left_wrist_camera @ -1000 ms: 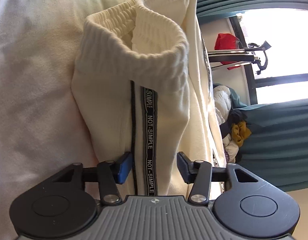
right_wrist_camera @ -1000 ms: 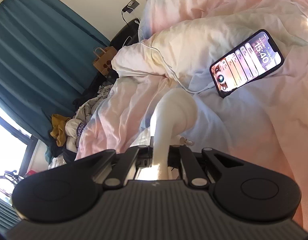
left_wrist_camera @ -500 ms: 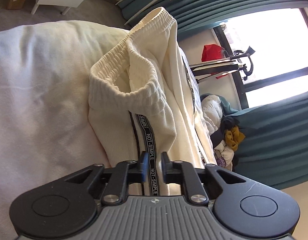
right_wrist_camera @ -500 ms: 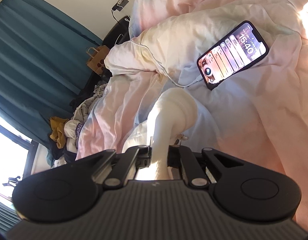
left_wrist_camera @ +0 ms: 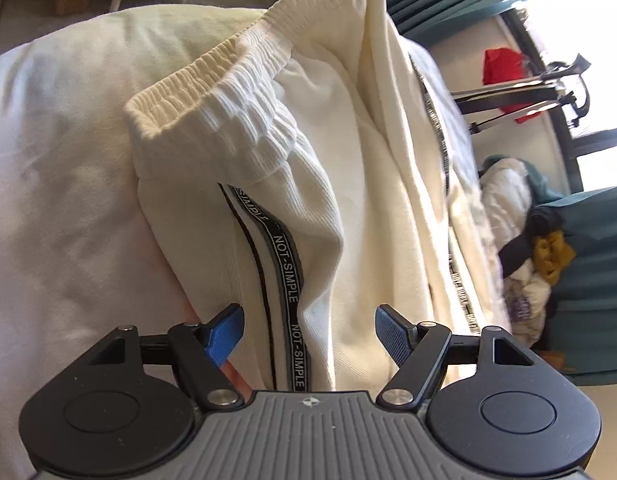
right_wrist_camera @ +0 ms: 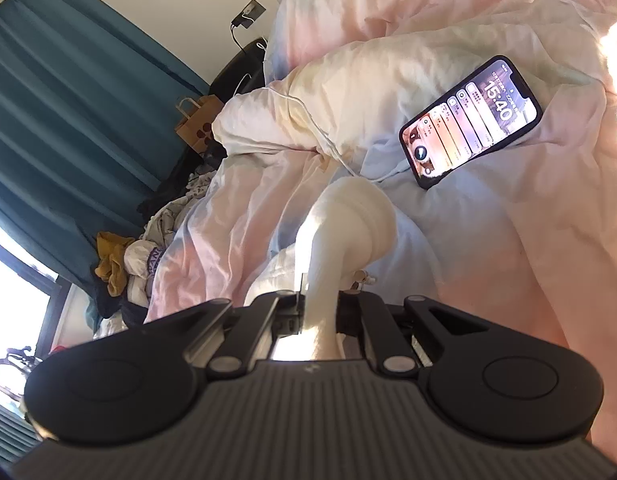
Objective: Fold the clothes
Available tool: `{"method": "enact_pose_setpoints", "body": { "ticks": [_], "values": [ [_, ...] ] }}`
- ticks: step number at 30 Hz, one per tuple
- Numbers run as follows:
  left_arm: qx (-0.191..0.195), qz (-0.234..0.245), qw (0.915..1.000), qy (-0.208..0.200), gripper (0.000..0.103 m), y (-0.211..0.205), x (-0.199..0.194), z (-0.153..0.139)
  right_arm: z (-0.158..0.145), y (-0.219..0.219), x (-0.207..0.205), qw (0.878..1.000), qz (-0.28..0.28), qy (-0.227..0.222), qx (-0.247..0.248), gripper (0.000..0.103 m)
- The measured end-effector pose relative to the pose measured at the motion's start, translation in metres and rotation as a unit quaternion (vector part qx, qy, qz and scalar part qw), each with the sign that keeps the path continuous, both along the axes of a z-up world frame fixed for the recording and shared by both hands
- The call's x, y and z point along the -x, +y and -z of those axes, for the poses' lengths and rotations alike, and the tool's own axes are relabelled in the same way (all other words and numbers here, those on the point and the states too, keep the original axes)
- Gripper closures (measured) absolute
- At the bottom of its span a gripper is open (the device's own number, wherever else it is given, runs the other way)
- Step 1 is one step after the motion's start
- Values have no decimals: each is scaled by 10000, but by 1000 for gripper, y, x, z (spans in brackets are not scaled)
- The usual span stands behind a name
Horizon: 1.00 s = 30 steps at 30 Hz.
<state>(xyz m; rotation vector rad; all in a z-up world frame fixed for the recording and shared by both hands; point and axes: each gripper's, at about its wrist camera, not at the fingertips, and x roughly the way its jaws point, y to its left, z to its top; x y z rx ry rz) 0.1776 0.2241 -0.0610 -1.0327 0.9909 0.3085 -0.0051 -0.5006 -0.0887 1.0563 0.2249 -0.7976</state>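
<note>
Cream sweatpants (left_wrist_camera: 348,168) with a ribbed elastic waistband and a black "NOT-SIMPLE" side stripe lie on the pale bedding (left_wrist_camera: 60,184) in the left wrist view. My left gripper (left_wrist_camera: 310,330) hovers just above them, its jaws opening wide; the striped fabric lies between the blue pads (left_wrist_camera: 224,330) without being pressed. In the right wrist view, my right gripper (right_wrist_camera: 319,308) is shut on a bunched fold of the same cream fabric (right_wrist_camera: 348,224), which rises in a hump above the bed.
A lit phone (right_wrist_camera: 470,122) with a white cable lies on the pink and white duvet (right_wrist_camera: 528,240). A heap of clothes (right_wrist_camera: 128,264) and a paper bag (right_wrist_camera: 196,124) sit by the teal curtains. A red item (left_wrist_camera: 504,68) hangs on a rack by the window.
The left gripper shut on the striped side seam half a second ago, then opened wide and lifted off it. The right gripper keeps its hold on the fabric and has barely moved.
</note>
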Motion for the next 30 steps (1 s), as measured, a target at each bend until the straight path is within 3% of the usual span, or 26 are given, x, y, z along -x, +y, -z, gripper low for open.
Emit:
{"method": "enact_pose_setpoints", "body": {
  "ticks": [3, 5, 7, 10, 15, 21, 25, 30],
  "values": [
    [-174, -37, 9995, 250, 49, -1, -7, 5, 4, -1, -3, 10000, 52, 54, 35, 97],
    [-255, 64, 9996, 131, 82, 1, -5, 3, 8, -5, -5, 10000, 69, 45, -16, 97],
    [-241, 97, 9997, -37, 89, 6, 7, -2, 12, -10, -8, 9999, 80, 10, -130, 97],
    [-261, 145, 9982, -522, 91, 20, 35, -20, 17, -15, -8, 9995, 93, -63, -295, 97],
    [-571, 110, 9894, -1333, 94, 57, 91, -73, 15, -25, -1, 9981, 84, -414, -454, 97],
    [17, -225, 9877, -1545, 94, 113, 140, -104, 5, -30, 22, 9946, 239, -943, -350, 97],
    [188, -202, 9901, -1375, 94, 137, 161, -83, -1, -22, 33, 9967, 483, -599, -255, 97],
    [153, -12, 9946, -1027, 91, 139, 164, -43, 38, -27, 37, 9860, 918, 561, -1277, 97]
  ]
}}
